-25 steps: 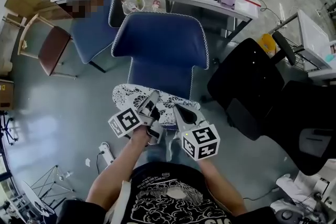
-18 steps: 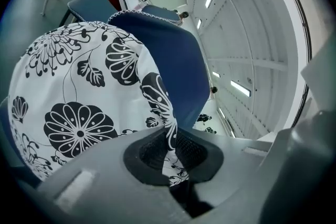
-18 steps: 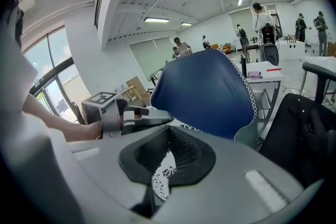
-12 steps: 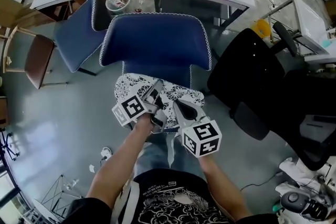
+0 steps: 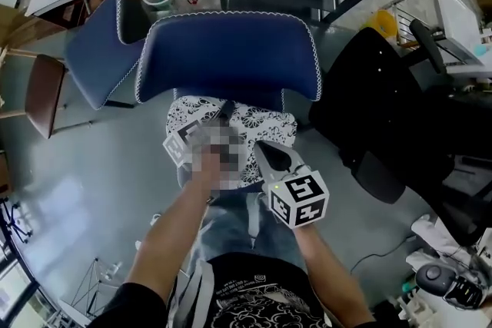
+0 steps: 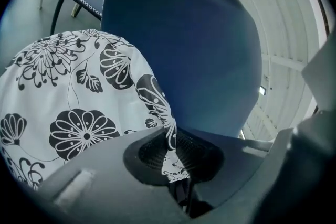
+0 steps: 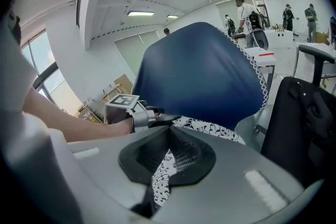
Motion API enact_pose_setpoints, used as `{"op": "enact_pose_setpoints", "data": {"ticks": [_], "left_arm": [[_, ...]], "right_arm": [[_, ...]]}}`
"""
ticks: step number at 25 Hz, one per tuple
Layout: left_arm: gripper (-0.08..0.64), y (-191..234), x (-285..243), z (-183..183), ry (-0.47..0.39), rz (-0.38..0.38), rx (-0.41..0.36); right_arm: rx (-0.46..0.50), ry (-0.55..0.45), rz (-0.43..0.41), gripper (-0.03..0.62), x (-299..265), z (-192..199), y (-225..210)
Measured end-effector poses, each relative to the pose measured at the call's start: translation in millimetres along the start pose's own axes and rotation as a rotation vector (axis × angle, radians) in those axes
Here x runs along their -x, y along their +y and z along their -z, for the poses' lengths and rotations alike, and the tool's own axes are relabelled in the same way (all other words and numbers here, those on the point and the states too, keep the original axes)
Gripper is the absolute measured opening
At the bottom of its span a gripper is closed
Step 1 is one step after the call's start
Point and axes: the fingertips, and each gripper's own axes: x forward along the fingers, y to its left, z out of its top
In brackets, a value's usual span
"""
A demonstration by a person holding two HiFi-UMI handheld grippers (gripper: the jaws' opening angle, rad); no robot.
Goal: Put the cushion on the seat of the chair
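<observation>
White cushion (image 5: 263, 127) (nipped by left gripper (image 6: 172, 153), right gripper (image 7: 164, 164)) before blue chair (image 5: 231, 50).

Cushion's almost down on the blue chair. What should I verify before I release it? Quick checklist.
1. Left gripper clamped on the cushion edge: ok.
2. Right gripper clamped on the cushion fabric: ok.
3. Cushion in front of the blue chair backrest, over the seat area: ok.
4. Cushion lying flat on the seat: cannot tell, the seat is hidden beneath it.
5. Black office chair apart from the cushion: ok.
</observation>
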Motion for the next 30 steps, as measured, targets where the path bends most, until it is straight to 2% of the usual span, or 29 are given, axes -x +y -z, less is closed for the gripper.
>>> {"op": "enact_pose_setpoints", "data": {"ticks": [6, 11, 18, 25, 30], "left_arm": [[0.060, 15, -12, -4, 0.039, -0.025, -0.011], [0.169, 14, -14, -3, 0.076, -0.004, -0.023], [0.167, 0, 3, -3, 0.084, 0.028, -0.054], [0.143, -33, 46, 8, 0.090, 0.093, -0.138], [0.133, -69, 78, 17, 0.083, 0.132, -0.228]], "right_arm": [[-0.008, 0.018, 0.016, -0.006, -7, 3, 1], [-0.010, 0.023, 0.025, -0.005, -9, 3, 2], [0.014, 0.026, 0.016, -0.005, -11, 0, 13], [0.048, 0.012, 0.021, -0.006, -3, -11, 26], [0.069, -0.018, 0.022, -0.006, 11, -25, 36]]}}
